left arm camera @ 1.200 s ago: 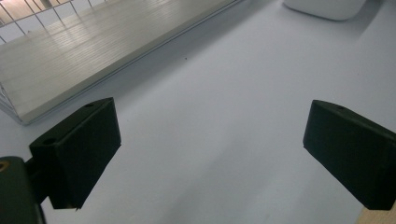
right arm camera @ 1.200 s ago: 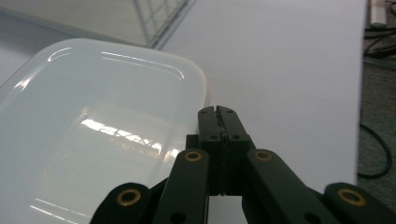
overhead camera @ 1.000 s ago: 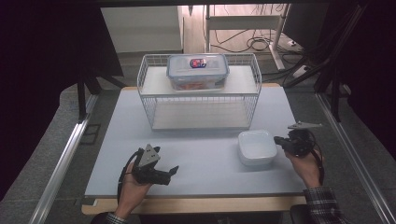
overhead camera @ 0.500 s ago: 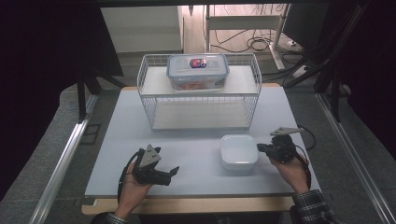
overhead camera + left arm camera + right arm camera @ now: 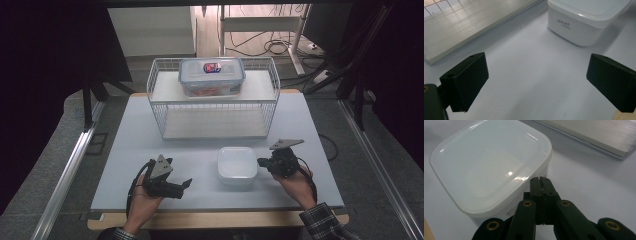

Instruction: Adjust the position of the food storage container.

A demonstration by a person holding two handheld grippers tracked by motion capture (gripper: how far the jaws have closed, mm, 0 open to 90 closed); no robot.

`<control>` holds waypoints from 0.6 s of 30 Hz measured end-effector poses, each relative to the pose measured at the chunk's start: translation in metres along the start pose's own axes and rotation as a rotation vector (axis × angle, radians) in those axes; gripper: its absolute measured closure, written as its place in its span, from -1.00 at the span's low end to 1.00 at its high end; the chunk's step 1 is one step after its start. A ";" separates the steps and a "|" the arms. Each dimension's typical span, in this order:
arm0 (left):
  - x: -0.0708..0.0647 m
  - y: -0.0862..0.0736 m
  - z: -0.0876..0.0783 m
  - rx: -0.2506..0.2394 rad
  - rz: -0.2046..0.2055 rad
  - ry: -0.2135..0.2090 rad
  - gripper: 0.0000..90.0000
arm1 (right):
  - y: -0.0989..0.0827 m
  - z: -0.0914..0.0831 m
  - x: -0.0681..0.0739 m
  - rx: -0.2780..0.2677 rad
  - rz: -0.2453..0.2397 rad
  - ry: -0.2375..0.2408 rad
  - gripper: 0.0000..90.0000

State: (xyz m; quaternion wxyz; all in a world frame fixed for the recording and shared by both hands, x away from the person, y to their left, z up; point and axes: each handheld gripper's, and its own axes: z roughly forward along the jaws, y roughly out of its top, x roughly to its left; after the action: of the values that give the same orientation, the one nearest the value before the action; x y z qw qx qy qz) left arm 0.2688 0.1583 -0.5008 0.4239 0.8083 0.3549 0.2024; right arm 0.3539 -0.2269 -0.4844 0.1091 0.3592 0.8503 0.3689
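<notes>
A white lidded container sits on the pale table near the front, right of centre. My right gripper lies level at its right side, jaws shut with nothing between them. In the right gripper view the closed tips meet the container's side wall just under the lid rim. My left gripper rests in a hand at the front left, jaws wide open and empty. In the left gripper view it looks over bare table toward the container, well short of it.
A white wire rack stands at the back middle of the table. A clear lidded box with food inside sits on the rack's top shelf. The rack's lower shelf lies beyond the left gripper.
The right gripper has slid leftward along the table with its jaws shut, and the white container has moved left ahead of it. The left hand has stayed put.
</notes>
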 end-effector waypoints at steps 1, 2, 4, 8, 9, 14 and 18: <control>0.000 0.000 0.000 -0.003 -0.005 -0.003 -0.92 | 0.001 0.001 0.001 -0.001 -0.003 0.002 0.99; 0.000 0.000 0.000 -0.007 -0.011 -0.005 -0.92 | 0.002 0.003 0.003 -0.001 -0.012 0.002 0.99; 0.001 0.000 0.000 -0.009 -0.014 -0.005 -0.92 | 0.004 0.006 0.007 -0.003 -0.018 0.008 0.99; 0.001 0.000 0.000 -0.006 -0.014 -0.007 -0.92 | 0.008 0.014 0.017 -0.005 -0.042 0.024 0.99; 0.001 0.000 0.000 -0.006 -0.015 -0.008 -0.92 | 0.009 0.015 0.020 -0.006 -0.042 0.028 0.99; 0.000 0.000 0.001 -0.001 -0.019 -0.015 -0.92 | 0.012 0.022 0.028 -0.007 -0.067 0.032 0.98; 0.001 -0.001 0.001 -0.006 -0.049 -0.035 -0.92 | 0.011 0.022 0.029 0.010 -0.091 0.008 0.90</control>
State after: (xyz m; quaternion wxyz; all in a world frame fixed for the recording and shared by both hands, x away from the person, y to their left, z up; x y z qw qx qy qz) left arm 0.2701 0.1586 -0.5020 0.4374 0.8014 0.3667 0.1790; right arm 0.3492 -0.1896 -0.4899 0.1205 0.3191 0.8682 0.3605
